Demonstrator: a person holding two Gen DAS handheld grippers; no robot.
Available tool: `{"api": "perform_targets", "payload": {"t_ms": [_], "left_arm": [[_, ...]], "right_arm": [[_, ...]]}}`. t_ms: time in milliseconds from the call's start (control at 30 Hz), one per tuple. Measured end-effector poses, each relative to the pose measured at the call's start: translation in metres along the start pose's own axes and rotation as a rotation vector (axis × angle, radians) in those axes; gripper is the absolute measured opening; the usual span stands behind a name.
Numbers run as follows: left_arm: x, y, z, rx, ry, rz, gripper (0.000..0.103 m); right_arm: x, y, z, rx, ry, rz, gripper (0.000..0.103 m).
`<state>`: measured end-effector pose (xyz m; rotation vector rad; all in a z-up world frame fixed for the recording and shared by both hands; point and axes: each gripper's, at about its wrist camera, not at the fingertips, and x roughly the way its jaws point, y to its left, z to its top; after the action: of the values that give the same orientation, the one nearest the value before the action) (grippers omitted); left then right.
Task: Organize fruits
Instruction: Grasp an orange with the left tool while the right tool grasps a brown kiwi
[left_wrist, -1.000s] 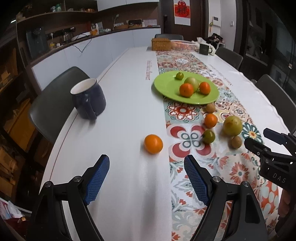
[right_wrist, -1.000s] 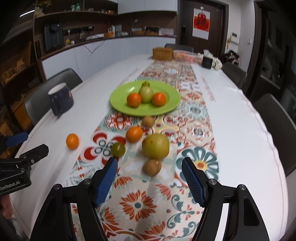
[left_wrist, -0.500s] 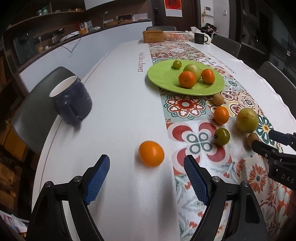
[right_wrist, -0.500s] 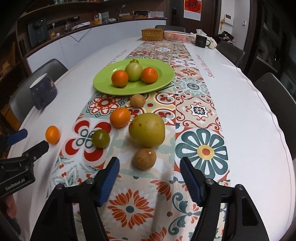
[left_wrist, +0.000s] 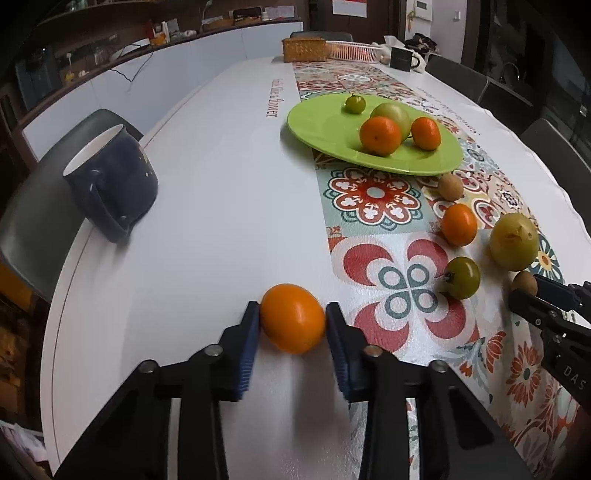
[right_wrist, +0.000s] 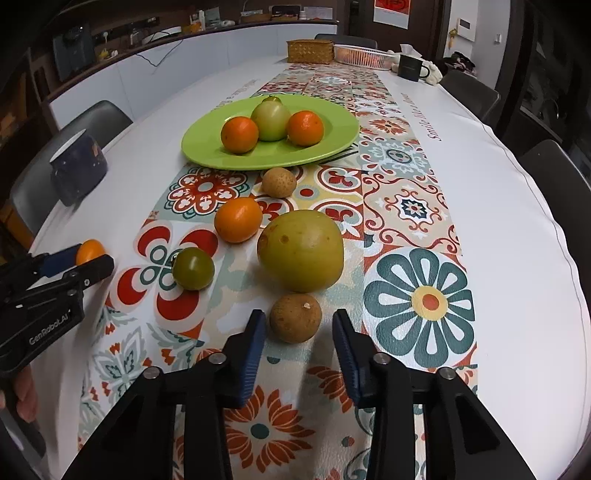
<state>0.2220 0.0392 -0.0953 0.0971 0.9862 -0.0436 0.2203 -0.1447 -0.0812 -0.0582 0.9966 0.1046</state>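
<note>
Left of the plate (left_wrist: 321, 122), left gripper (left_wrist: 292, 322) pinches the orange (left_wrist: 292, 317) for plating; right gripper (right_wrist: 298, 328) straddles a brown fruit (right_wrist: 295, 317), jaws unclosed.

Oranges: four — two on the green plate (right_wrist: 207, 146), at (right_wrist: 239, 134) and (right_wrist: 305, 127); one on the runner (right_wrist: 238, 219); one on the white table (left_wrist: 292, 317).
Small green tomatoes: two (left_wrist: 355, 103), (right_wrist: 193, 268).
Large yellow-green fruits: two (right_wrist: 271, 118), (right_wrist: 300, 250).
Small brown fruits: two (right_wrist: 279, 182), (right_wrist: 295, 317).
Green plates: one.
Dark blue mugs, near: one (left_wrist: 110, 181).
Hand-held grippers: two (left_wrist: 290, 325), (right_wrist: 298, 328).
</note>
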Motion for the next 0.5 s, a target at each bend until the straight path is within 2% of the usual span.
{"api": "perform_targets", "payload": {"t_ms": [67,500], "left_arm": [[0.000,0.000,0.000,0.003,0.000,0.001,0.034],[-0.028,-0.009,-0.009,-0.005,-0.015,-0.013,0.034]], "right_arm": [[0.001,0.000,0.000,-0.004,0.005,0.000,0.030],[-0.012,-0.001,-0.004,-0.019,-0.027,0.036,0.030]]}}
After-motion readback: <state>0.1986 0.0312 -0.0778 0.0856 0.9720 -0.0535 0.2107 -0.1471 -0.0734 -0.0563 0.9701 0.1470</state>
